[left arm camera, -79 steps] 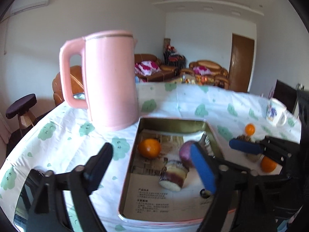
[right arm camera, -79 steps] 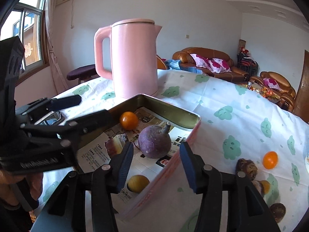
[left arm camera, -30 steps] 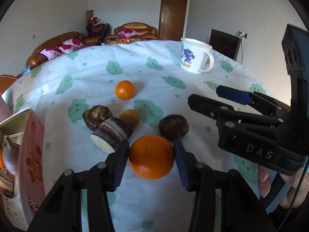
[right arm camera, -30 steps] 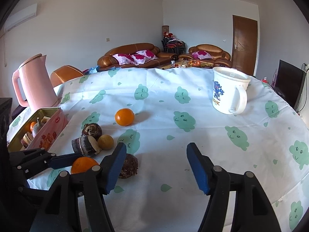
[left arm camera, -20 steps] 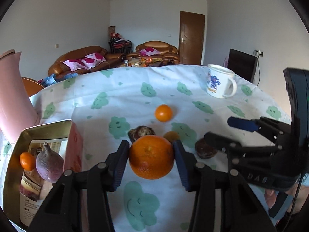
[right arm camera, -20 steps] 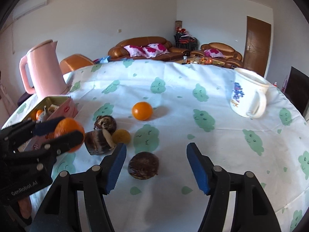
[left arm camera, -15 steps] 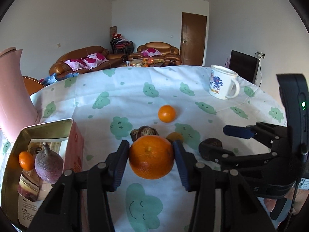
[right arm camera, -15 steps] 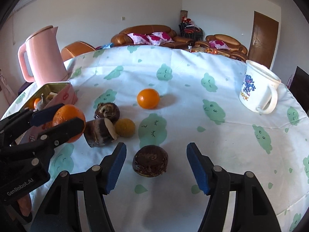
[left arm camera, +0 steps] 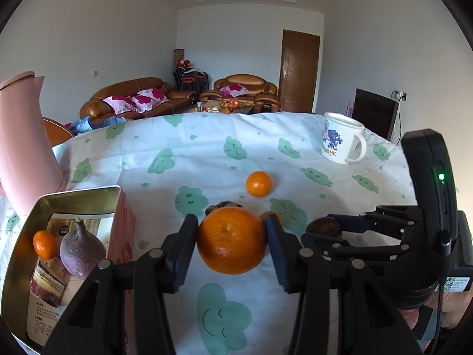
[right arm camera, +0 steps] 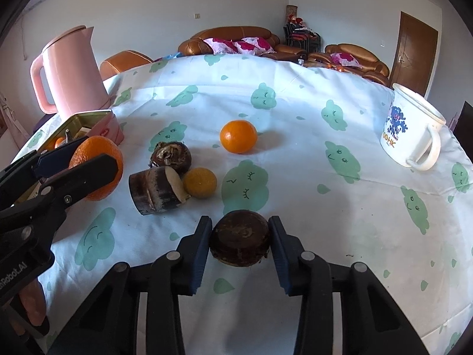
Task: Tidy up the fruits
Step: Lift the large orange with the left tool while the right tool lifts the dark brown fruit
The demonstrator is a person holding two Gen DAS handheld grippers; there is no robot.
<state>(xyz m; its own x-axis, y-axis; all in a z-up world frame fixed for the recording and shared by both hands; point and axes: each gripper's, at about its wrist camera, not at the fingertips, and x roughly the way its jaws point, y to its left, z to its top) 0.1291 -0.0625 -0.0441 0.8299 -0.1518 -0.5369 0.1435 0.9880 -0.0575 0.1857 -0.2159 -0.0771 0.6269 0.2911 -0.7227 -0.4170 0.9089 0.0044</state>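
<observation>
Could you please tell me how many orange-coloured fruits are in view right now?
4: a big orange in the left gripper, one mid-table, a yellower one beside the cut root, a small one in the tin. Others may be hidden.

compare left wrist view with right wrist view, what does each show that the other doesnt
Only the left wrist view shows the tin's inside: a purple root beside a small orange.

Only the right wrist view shows the cut root and yellow fruit in full.

Both show the left gripper clamping the big orange, the right gripper closing around the brown fruit, the loose orange, mug and kettle.
</observation>
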